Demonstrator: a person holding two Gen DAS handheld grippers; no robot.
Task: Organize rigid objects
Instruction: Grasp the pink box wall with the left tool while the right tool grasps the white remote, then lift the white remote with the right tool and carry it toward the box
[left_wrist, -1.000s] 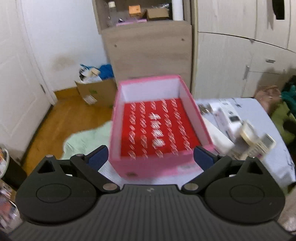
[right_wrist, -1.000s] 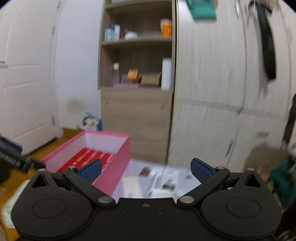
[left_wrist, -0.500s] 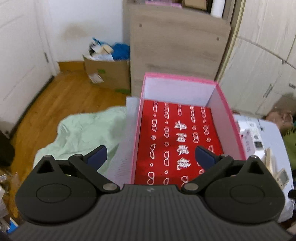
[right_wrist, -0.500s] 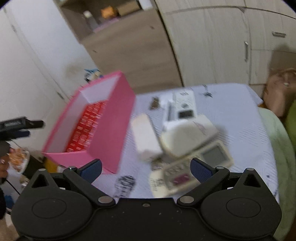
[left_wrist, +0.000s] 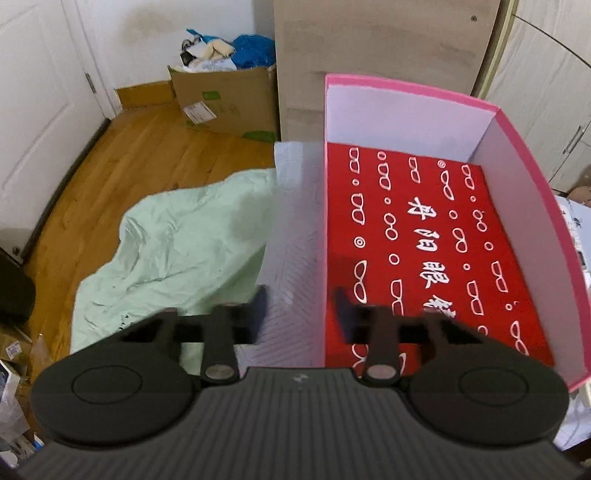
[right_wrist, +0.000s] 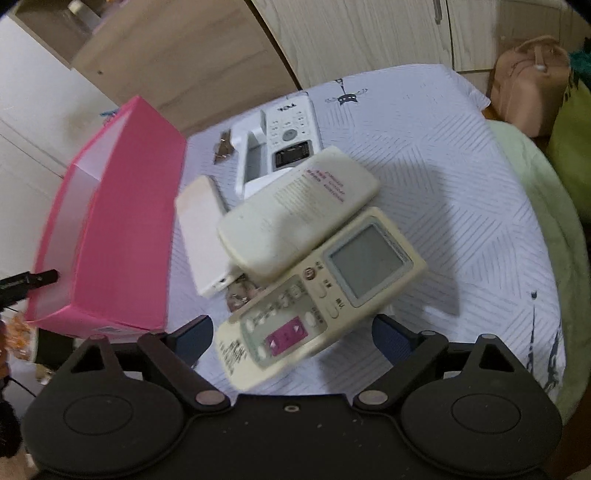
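Wooden floor (left_wrist: 122, 162) runs along the left of the room, with a cardboard box (left_wrist: 225, 105) against the wall and a pale green sheet (left_wrist: 177, 240) spread below it. Tilted steeply downward, the left hand-held gripper (left_wrist: 297, 306) straddles the left wall of the pink box (left_wrist: 517, 155); its fingers (left_wrist: 258, 308) are blurred and partly closed, one outside the wall and one over the red patterned floor, and whether they pinch the wall cannot be told. Further right, the right hand-held gripper (right_wrist: 291, 336) also points down at the tabletop (right_wrist: 461, 192), spread wide and holding nothing, its fingertips on either side of the near end of a cream remote with a screen (right_wrist: 325, 299). Overlapping that lies a second cream remote (right_wrist: 295, 218), beside a white slab (right_wrist: 203, 236) and a white phone handset (right_wrist: 288, 136).
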